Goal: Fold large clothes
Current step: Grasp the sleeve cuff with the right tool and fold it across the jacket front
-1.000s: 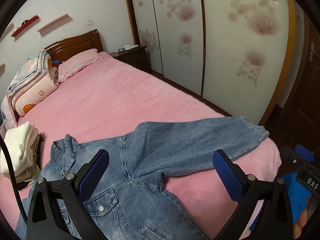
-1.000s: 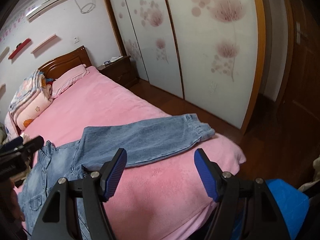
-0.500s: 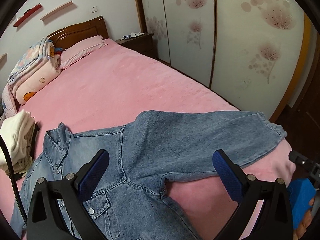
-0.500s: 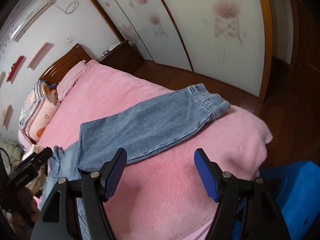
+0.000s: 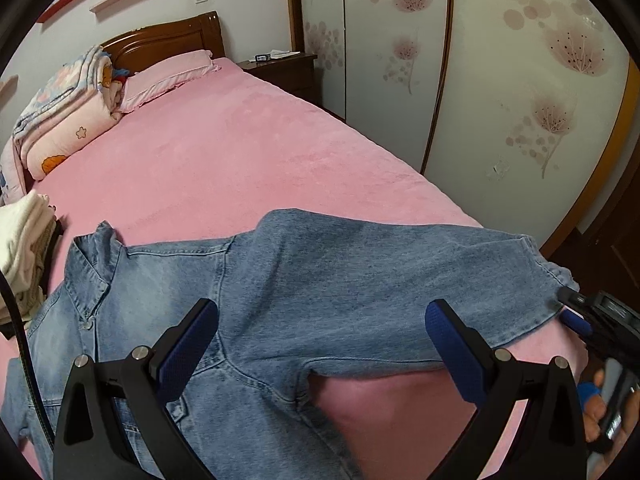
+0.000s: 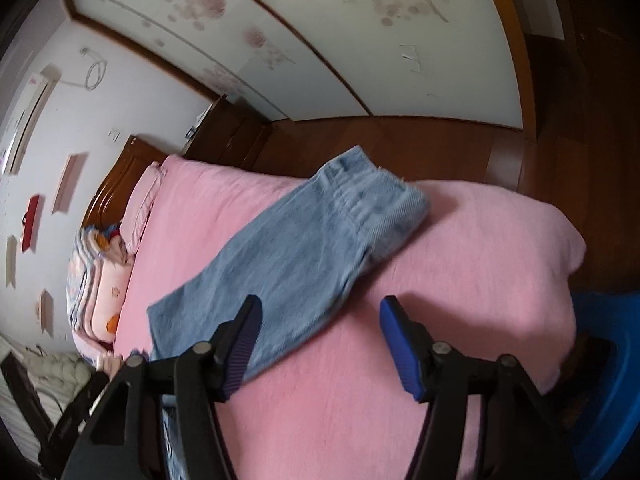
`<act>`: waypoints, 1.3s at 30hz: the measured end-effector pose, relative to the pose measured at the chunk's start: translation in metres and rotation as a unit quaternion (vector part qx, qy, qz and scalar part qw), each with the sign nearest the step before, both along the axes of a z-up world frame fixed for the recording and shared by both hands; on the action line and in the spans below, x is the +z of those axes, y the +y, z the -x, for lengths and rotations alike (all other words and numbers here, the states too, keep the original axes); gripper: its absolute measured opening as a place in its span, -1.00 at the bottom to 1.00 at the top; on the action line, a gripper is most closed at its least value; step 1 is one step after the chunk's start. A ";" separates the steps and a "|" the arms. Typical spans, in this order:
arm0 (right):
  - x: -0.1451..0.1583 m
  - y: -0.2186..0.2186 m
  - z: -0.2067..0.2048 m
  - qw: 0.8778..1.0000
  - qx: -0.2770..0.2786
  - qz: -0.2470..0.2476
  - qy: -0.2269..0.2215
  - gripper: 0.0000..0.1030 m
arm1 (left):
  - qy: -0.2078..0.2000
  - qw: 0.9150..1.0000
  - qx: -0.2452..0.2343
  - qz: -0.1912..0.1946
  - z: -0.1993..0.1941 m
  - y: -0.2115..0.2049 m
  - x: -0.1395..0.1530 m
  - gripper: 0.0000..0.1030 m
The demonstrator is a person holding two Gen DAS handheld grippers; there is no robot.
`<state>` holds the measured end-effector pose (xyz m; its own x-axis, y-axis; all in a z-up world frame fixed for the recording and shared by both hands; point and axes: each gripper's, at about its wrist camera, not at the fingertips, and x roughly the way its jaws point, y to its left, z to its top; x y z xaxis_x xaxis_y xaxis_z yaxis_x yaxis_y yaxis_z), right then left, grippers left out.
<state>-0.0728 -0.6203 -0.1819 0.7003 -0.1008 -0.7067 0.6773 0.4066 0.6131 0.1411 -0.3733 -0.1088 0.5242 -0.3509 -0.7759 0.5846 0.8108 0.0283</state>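
Note:
A light blue denim jacket lies spread on the pink bed, collar to the left, one sleeve stretched right to the bed's corner. My left gripper hovers open over the shoulder and armpit, nothing between its blue pads. In the right wrist view the same sleeve runs diagonally, cuff near the bed edge. My right gripper is above the sleeve's lower edge, its jaws closing, with no cloth pinched between them. The right gripper also shows at the far right of the left view.
A folded quilt and pink pillow lie at the headboard. A stack of pale folded clothes sits at the bed's left edge. Wardrobe doors and a nightstand stand beyond. A blue object sits on the wooden floor.
Both grippers came down closer to the jacket. The right view rolled strongly and moved toward the sleeve, and its jaws narrowed. The jacket has not moved.

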 end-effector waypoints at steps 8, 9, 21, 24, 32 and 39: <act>-0.024 -0.026 -0.027 0.999 -0.010 -0.024 0.024 -0.82 | -0.010 1.000 -0.011 0.010 0.010 -0.002 0.009 1.00; -0.020 -0.024 -0.029 1.000 -0.009 -0.012 0.028 -0.85 | -0.011 1.000 -0.012 0.013 0.012 0.001 0.011 1.00; 0.087 0.052 -0.061 0.983 0.067 0.170 0.015 -0.92 | -0.052 0.998 0.022 0.026 0.024 0.081 0.052 1.00; 0.113 0.081 -0.080 0.973 0.101 0.206 0.009 -0.92 | -0.062 0.997 0.047 0.028 0.022 0.117 0.062 1.00; 0.176 0.187 -0.132 0.935 0.202 0.291 -0.016 -0.92 | -0.063 0.989 0.128 0.046 0.010 0.222 0.076 1.00; 0.203 0.303 -0.186 0.883 0.299 0.362 -0.019 -0.92 | -0.073 0.973 0.212 0.046 0.002 0.318 0.068 1.00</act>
<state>0.1128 -0.3169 0.0213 0.8030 -0.1207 -0.5836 0.1933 0.9791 0.0634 0.1395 -0.0552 -0.0406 0.7396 -0.1435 -0.6575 0.1924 0.9813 0.0023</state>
